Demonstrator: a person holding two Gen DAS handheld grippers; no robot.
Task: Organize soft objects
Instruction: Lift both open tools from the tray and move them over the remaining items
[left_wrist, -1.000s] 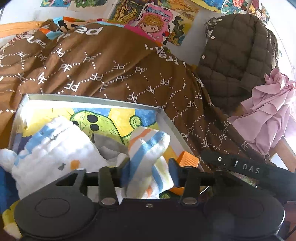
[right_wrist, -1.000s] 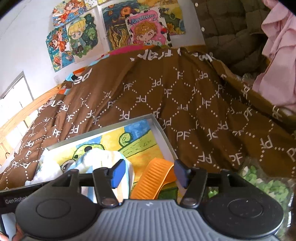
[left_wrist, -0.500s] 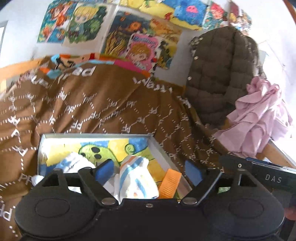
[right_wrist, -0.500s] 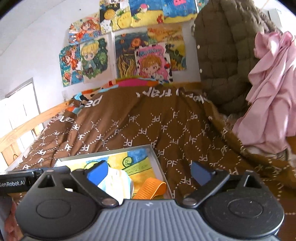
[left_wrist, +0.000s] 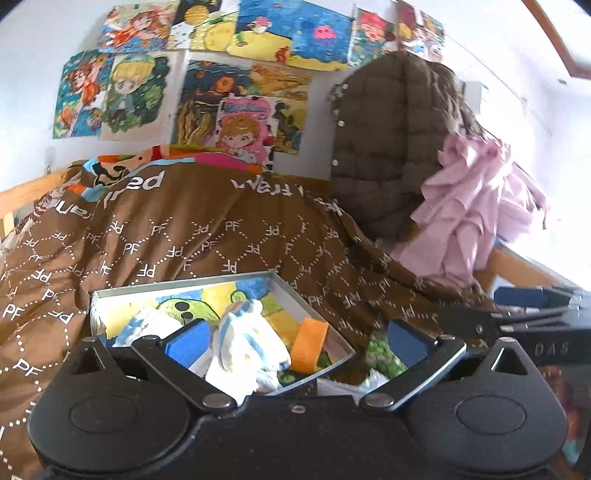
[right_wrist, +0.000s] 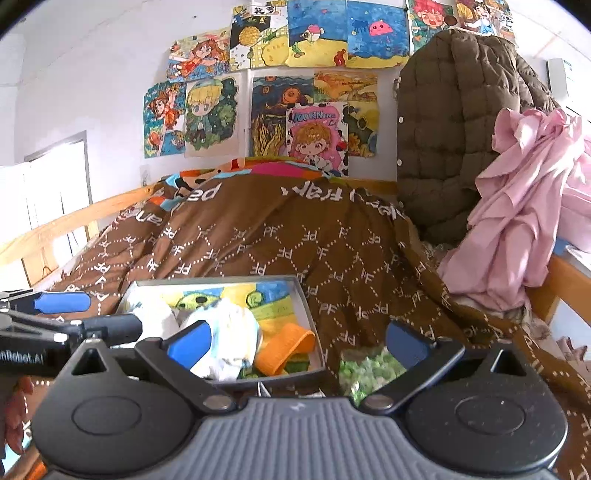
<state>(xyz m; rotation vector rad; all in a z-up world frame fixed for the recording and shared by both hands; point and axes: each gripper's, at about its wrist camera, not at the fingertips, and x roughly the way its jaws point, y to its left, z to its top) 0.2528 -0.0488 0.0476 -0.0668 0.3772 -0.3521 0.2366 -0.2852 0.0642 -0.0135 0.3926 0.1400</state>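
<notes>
Brown PF-print quilt (left_wrist: 207, 240) carries the shallow grey box with cartoon-printed floor (left_wrist: 334, 338). Inside it: white striped cloth bundle (left_wrist: 251, 347) – light, floppy, pinch a thick fold – and an orange ribbed band (left_wrist: 310, 338), springy. Left gripper (left_wrist: 297, 338) and right gripper (right_wrist: 297, 341) have just been opening, now fully spread, nothing between them.

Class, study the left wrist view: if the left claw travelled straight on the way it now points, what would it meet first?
Most likely the striped white cloth piled in the shallow box on the brown bedspread. The left claw stands open and empty, tilted slightly downward over the box. Depth is hard to judge, so it might pass over onto the bedspread beyond.
</notes>
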